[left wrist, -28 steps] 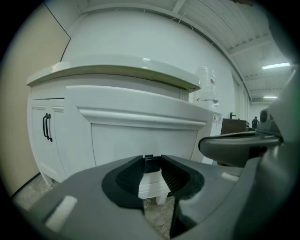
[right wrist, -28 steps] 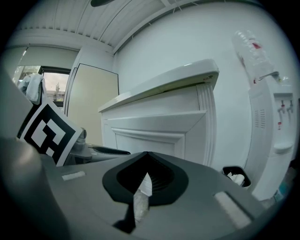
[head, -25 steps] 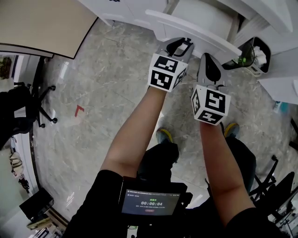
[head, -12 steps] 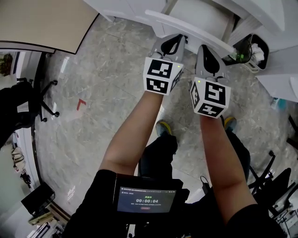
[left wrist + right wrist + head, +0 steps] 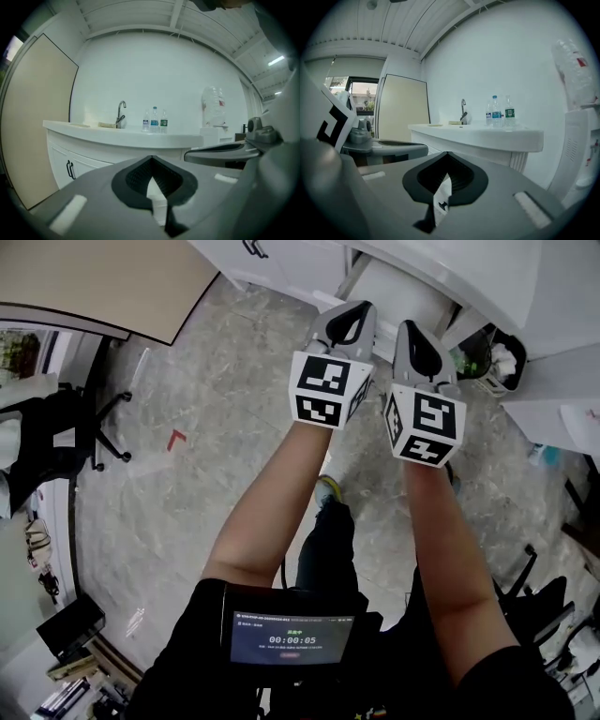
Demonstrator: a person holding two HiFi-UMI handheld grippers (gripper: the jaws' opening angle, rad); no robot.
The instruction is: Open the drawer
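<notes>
A white cabinet [image 5: 89, 161] stands under a curved white counter [image 5: 126, 135]. One black handle [image 5: 70, 169] shows on its left door, and again at the head view's top edge as the handle [image 5: 255, 247]. I cannot make out a drawer front for certain. My left gripper [image 5: 354, 307] and right gripper [image 5: 413, 327] are held side by side in front of the counter, touching nothing. In the left gripper view the left gripper [image 5: 151, 157] has its jaws together at the tip with nothing held. The right gripper [image 5: 446, 153] looks the same.
A tap [image 5: 121, 112], several water bottles [image 5: 154, 120] and a water dispenser [image 5: 213, 110] sit along the counter. A waste bin [image 5: 494, 360] stands at the right, an office chair [image 5: 80, 427] at the left. A beige panel [image 5: 84, 282] is upper left. Marble floor [image 5: 225, 409] lies below.
Both grippers have risen and drawn closer together, now level with each other. The head view has shifted toward the counter. Jaws stay together.
</notes>
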